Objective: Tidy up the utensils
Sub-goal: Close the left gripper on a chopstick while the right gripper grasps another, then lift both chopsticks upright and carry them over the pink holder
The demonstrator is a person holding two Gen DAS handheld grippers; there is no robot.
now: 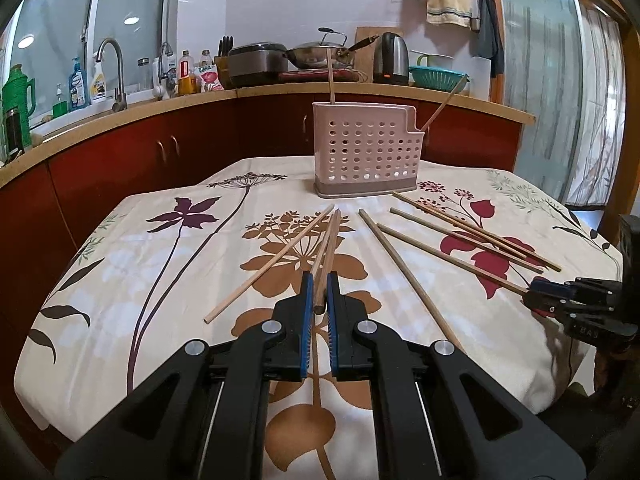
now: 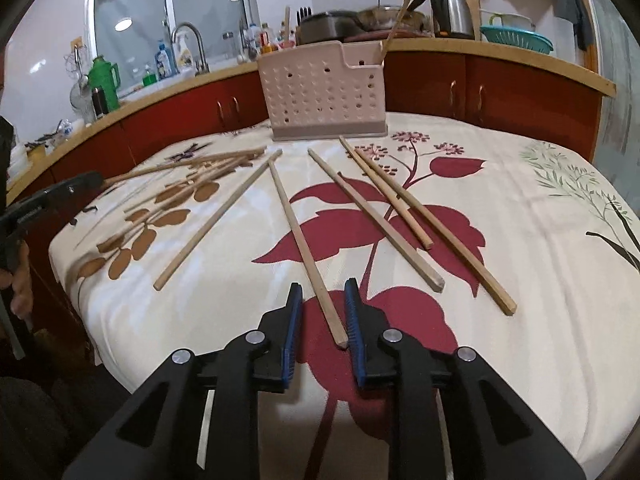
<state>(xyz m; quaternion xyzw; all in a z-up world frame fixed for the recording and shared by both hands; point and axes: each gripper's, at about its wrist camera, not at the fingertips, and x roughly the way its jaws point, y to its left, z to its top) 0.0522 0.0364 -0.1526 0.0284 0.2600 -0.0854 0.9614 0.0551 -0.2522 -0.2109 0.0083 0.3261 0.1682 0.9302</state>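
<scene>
Wooden chopstick (image 1: 326, 246) clenched in left hand-held gripper (image 1: 319, 294); right hand-held gripper (image 2: 322, 304) released; labels unreadable.

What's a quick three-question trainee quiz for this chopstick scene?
1. True or false: the left tongs are shut on a chopstick.
2. How many sticks stand in the pink holder? A one, B two, C four.
3. Fill in: the right tongs are ___ around a loose chopstick lying on the tablecloth.
Key: 1 true; 2 B; 3 open.
</scene>
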